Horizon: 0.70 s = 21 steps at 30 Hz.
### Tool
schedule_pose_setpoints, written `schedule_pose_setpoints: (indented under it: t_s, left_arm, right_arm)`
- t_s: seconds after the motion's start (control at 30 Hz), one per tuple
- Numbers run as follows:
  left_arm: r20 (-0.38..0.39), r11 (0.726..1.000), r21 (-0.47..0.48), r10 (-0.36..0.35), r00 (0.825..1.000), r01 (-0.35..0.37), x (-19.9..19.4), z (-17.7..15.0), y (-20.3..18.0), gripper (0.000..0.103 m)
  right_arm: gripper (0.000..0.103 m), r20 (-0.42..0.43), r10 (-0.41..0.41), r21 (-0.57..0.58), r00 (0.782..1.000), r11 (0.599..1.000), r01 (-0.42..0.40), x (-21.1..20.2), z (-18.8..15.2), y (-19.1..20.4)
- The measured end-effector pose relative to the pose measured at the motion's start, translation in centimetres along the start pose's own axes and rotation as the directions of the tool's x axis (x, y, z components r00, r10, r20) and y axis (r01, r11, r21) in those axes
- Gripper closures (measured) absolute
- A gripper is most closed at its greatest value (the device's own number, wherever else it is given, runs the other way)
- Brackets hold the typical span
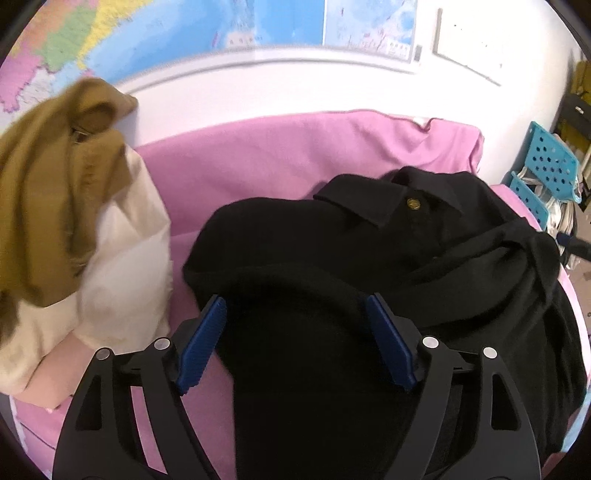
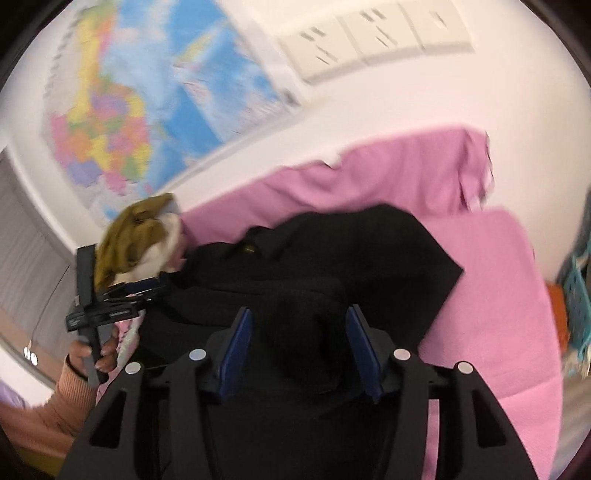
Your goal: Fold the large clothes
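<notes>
A black collared garment [image 1: 369, 240] with a brass button [image 1: 413, 203] lies bunched on the pink cover [image 1: 277, 155]. My left gripper [image 1: 295, 299] hovers over its near part with the blue pads wide apart, and the cloth lies under them untouched. In the right wrist view, my right gripper [image 2: 299, 310] stands open over the same black garment [image 2: 332, 258]. A fold of black cloth rises between its pads, which do not press on it. The left gripper [image 2: 151, 286] shows at the left edge of the garment, held by a hand [image 2: 103, 354].
An olive and cream heap of clothes [image 1: 74, 192] leans against the wall at the left. A map [image 1: 184, 33] hangs on the wall behind. Turquoise perforated baskets [image 1: 546, 162] stand at the right past the pink cover's edge.
</notes>
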<state>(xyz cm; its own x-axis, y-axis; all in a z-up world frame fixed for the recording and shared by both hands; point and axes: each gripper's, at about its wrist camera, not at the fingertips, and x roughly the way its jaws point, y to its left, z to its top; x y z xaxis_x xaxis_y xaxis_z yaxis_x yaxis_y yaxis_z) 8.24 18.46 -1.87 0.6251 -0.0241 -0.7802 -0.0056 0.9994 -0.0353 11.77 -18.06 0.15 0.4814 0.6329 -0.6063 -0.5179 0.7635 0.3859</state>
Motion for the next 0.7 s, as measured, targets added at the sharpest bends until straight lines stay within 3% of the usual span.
schedule_pose_setpoints:
  t_s: [0.13, 0.2, 0.3, 0.4, 0.47, 0.57, 0.7]
  left_arm:
    - [0.034, 0.999, 0.047, -0.016, 0.999, 0.015, -1.6, -0.9, -0.8, 0.026]
    - [0.03, 0.998, 0.063, -0.018, 0.999, 0.016, -1.6, -1.4, -1.1, 0.025]
    - [-0.04, 0.999, 0.05, 0.007, 0.999, -0.005, 0.3, -1.8, -0.8, 0.024]
    - [-0.08, 1.0, 0.013, -0.001, 0.997, 0.002, 1.5, -2.1, 0.0, 0.021]
    - [-0.074, 1.0, -0.004, -0.007, 0.997, 0.006, 1.3, -2.1, 0.2, 0.02]
    - [-0.047, 1.0, -0.02, -0.022, 0.999, 0.021, 0.1, -2.3, 0.6, 0.02]
    - [-0.006, 1.0, -0.015, -0.022, 1.0, 0.021, -2.4, -3.5, 1.0, 0.021]
  right_arm:
    - [0.052, -0.057, 0.007, -0.12, 0.998, 0.993, -0.014, 1.6, -0.4, 2.9]
    - [0.054, -0.09, -0.035, -0.144, 0.995, 0.989, 0.022, 3.4, -0.6, 2.9]
    - [0.062, -0.14, -0.097, -0.09, 0.985, 0.992, 0.084, 6.4, -0.7, 0.9]
    - [0.07, -0.167, -0.102, -0.021, 0.981, 0.995, 0.1, 7.7, -1.0, -0.5]
    - [0.069, -0.165, -0.101, -0.026, 0.981, 0.995, 0.098, 7.5, -1.1, -0.2]
    - [0.055, -0.128, -0.045, -0.006, 0.991, 0.999, 0.045, 5.4, -1.0, 0.1]
    - [0.045, -0.083, -0.036, -0.015, 0.996, 0.999, 0.035, 2.4, -1.2, 0.8]
